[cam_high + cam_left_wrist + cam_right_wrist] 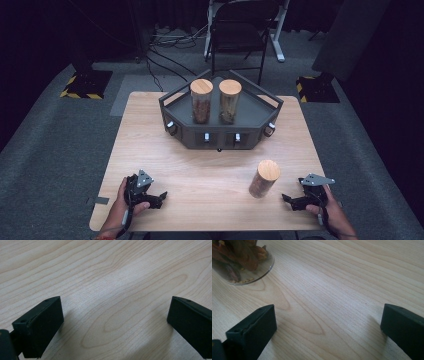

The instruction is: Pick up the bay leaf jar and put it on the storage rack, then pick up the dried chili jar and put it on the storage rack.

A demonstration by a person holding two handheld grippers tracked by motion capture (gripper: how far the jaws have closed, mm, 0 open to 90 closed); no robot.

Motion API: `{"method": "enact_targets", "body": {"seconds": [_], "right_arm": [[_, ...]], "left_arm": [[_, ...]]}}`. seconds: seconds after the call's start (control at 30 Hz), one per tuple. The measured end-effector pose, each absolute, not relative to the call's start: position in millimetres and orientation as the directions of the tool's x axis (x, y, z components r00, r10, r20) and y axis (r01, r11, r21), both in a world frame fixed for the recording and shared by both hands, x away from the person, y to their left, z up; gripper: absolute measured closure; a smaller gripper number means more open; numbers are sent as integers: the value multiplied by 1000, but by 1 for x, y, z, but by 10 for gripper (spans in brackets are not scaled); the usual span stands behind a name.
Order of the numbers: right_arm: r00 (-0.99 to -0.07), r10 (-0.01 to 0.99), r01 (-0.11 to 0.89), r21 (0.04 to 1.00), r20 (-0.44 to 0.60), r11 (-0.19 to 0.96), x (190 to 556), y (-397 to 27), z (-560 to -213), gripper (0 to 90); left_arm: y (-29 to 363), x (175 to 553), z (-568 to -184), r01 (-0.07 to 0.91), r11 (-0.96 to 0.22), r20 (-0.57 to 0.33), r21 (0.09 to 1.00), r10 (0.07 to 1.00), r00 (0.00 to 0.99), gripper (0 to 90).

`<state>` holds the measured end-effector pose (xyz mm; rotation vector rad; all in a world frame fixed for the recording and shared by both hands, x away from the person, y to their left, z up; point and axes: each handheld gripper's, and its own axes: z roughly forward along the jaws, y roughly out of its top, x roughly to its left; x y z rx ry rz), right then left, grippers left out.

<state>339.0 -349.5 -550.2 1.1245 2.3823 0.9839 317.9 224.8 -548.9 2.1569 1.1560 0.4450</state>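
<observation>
While we rest both hands at the near edge of the desk, the loose jar stands upright on the bare wood, nearer to us than the dark tray and off toward its right end. Our right gripper sits just beside that jar, on the side away from the tray's middle, with its jaws spread wide and nothing between them; in the right gripper view the jar's glass base shows ahead and off to one side, clear of both pads. Our left gripper lies well apart from the jar, nearer to us than the tray's left end, its jaws likewise wide apart over plain wood grain.

Farther off, two jars with wooden lids stand side by side inside the tray. We judge the work about two thirds done: two jars placed, the third not yet gripped or lifted in.

Some things stay unclear to us. The jars' brownish contents are too small to name from the high view, and the right gripper view cuts off everything above the jar's base. The small fittings along the tray's front wall are hard to make out, and the room behind the tray is mostly dark.
</observation>
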Motion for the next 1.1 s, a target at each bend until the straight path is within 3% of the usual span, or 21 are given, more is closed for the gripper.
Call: {"method": "enact_targets", "body": {"seconds": [0.7, 1.1], "right_arm": [[-631, 776, 550, 704, -3, 449, 339, -349, -550, 2], [-624, 781, 575, 658, -31, 486, 338, -344, -539, 22]], "left_arm": [[225, 318, -549, 611, -408, -2, 678, 831, 557, 5], [225, 318, -549, 615, -404, -5, 677, 833, 553, 5]]}}
